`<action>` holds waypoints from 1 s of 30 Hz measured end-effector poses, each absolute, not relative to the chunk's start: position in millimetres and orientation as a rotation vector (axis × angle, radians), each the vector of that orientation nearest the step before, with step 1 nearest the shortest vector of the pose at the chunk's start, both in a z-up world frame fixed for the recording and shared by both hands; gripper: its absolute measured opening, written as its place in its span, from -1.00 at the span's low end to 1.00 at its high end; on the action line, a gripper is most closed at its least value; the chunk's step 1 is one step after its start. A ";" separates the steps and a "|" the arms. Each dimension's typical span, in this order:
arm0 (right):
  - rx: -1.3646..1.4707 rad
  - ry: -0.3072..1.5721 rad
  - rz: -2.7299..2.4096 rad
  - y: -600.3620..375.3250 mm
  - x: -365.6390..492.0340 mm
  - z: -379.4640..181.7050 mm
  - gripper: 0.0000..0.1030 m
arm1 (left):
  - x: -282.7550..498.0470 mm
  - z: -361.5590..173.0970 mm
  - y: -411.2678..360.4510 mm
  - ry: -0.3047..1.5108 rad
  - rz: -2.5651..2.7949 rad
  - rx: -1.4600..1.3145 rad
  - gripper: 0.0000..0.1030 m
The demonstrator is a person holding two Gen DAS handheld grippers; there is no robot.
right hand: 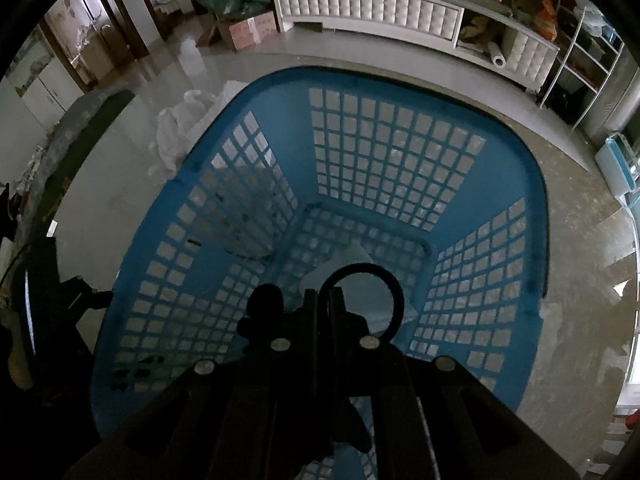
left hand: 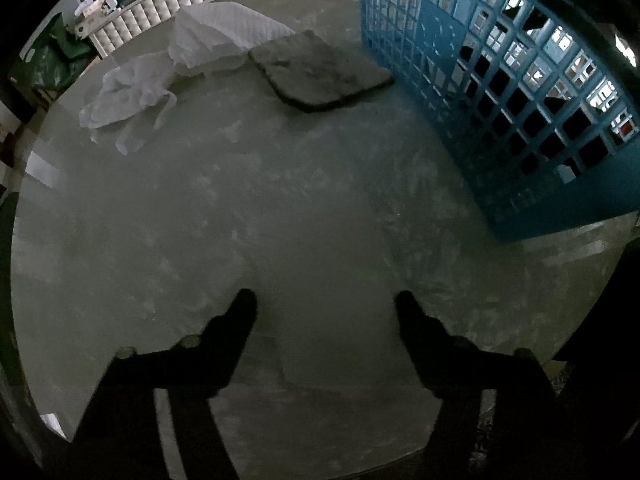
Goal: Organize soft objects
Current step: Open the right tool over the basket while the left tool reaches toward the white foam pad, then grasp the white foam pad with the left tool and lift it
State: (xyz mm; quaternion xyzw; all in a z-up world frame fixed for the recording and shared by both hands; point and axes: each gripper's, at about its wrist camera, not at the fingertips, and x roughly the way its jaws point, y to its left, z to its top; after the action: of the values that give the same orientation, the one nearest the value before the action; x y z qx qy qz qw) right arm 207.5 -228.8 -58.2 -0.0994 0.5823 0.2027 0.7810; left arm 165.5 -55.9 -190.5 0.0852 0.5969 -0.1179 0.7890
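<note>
In the left wrist view my left gripper [left hand: 326, 304] is open and empty, low over the grey round table [left hand: 280, 208]. Far ahead lie a grey folded cloth [left hand: 318, 70], a white quilted cloth [left hand: 224, 38] and a crumpled white cloth [left hand: 124, 94]. The blue lattice basket [left hand: 500, 92] stands at the right. In the right wrist view my right gripper [right hand: 326, 300] is shut on a dark object with a black loop [right hand: 394, 292], held above the inside of the basket [right hand: 272, 120]. A pale cloth [right hand: 356, 268] lies on the basket floor.
A white tufted bench [right hand: 380, 12] with boxes and clutter runs along the far wall. A white wire rack [right hand: 580, 64] stands at the right. Crumpled white cloth [right hand: 180, 132] shows left of the basket on the table.
</note>
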 end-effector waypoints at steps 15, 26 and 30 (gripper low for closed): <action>-0.207 1.342 0.414 -224.2 224.9 -69.6 0.34 | 160.9 -183.5 -44.6 1.244 -0.282 0.177 -0.04; -0.169 1.240 0.424 -225.0 188.8 -23.2 1.00 | 152.3 -158.8 -29.5 1.200 -0.284 0.121 -0.07; -0.155 1.177 0.384 -232.8 170.3 -10.2 1.00 | 143.9 -142.8 -27.7 1.169 -0.281 0.112 -0.07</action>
State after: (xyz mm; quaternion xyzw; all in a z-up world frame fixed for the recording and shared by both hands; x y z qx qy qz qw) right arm 170.3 -232.8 -10.2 -0.0726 0.5510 0.1797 0.8117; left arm 143.9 -27.7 -142.8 0.0526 0.5495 -0.1322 0.8233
